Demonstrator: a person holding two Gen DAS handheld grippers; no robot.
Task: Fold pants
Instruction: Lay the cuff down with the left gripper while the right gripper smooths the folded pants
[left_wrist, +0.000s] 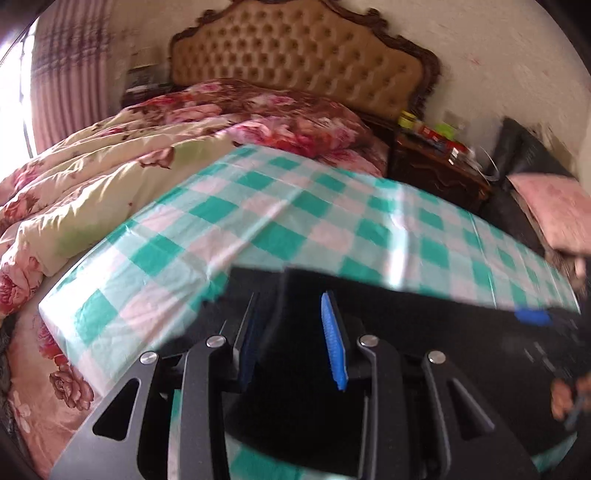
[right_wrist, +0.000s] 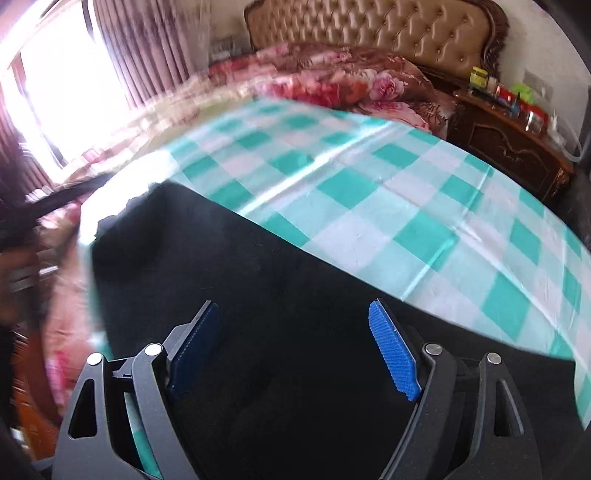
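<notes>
Black pants blurred, folds unreadable, right tongs gaping

Left claw — angled downward over the black pants, its two blue-padded fingers set a narrow gap apart, no fabric visibly pinched between them. Right claw — likewise tilted downward above the pants, its fingers spread wide, the pads clear of the cloth. In the left wrist view, a blurred hand shows at the pants' right edge, with a blue pad of the right claw just above it; its pose cannot be read.
</notes>
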